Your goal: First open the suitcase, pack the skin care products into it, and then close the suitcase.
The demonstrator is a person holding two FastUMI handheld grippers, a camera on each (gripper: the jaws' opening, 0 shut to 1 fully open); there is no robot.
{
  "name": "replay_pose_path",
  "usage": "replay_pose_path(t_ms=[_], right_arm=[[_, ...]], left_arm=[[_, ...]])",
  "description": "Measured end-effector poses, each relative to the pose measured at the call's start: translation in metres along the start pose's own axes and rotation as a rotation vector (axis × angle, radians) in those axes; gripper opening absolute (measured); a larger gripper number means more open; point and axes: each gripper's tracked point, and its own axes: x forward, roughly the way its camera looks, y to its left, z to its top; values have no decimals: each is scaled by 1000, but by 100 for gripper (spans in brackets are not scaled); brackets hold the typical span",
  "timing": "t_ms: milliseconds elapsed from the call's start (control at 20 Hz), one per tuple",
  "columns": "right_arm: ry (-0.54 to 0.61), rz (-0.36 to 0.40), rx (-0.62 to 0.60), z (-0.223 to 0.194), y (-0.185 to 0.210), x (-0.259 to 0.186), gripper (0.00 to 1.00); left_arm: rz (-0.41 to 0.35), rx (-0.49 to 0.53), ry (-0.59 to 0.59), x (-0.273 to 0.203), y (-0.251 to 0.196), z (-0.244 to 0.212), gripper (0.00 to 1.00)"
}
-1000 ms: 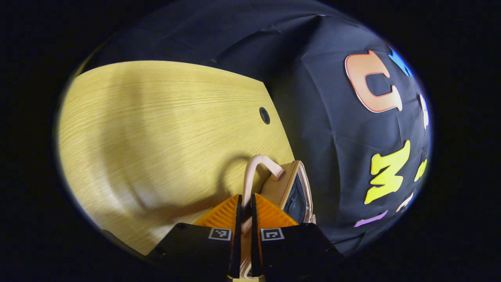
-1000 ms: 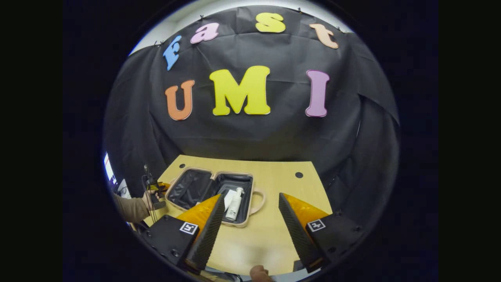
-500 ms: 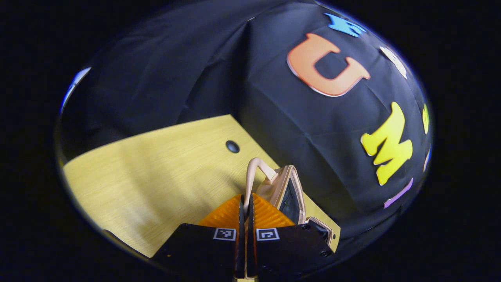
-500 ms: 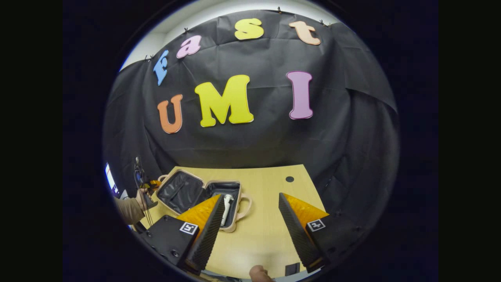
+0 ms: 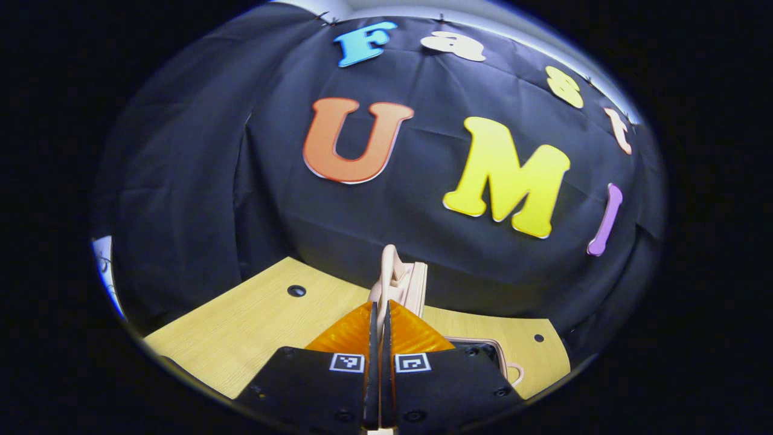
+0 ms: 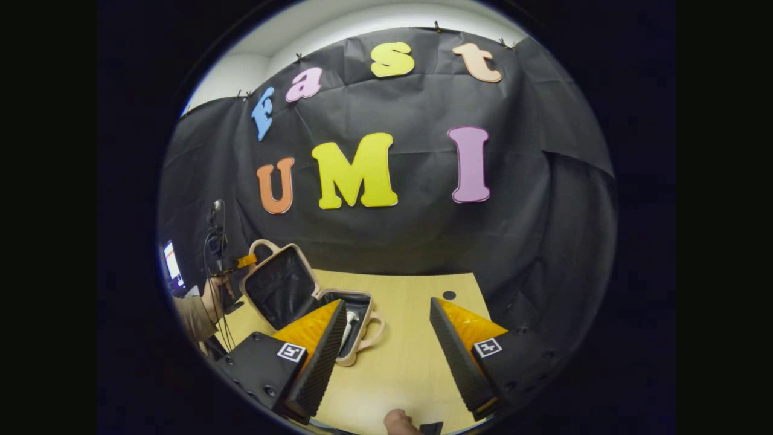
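Beige-shelled, the suitcase on the wooden table now has its lid swung from flat to upright by the left gripper clamped on the lid handle, skincare bottle inside, right gripper idling wide open, so closing is underway.

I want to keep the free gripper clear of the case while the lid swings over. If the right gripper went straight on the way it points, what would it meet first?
Probably bare table: the open right gripper aims just right of the suitcase, though depth is unclear.
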Motion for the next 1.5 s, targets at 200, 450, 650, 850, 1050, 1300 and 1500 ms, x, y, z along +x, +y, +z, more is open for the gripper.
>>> replay_pose_path(t_ms=[200,450,650,850,1050,1300,1500], right_arm=[[2,23,-13,-4,-20,-3,82],[9,36,12,-9,-49,-9,82],[23,36,33,-17,-75,-11,82],[46,26,51,-30,-108,-14,78],[68,-4,81,-49,-148,-17,78],[92,-67,121,-76,-182,-21,82],[117,-128,170,-95,-201,-30,82]], left_arm=[[4,79,-16,-13,-60,-10,5],[11,247,-11,-23,-125,-37,5],[-48,275,54,-30,-180,-78,5],[-63,360,126,-28,-224,-123,5],[-60,493,186,-18,-253,-170,5],[-57,636,272,-4,-266,-220,5],[-51,738,316,-3,-270,-251,5]])
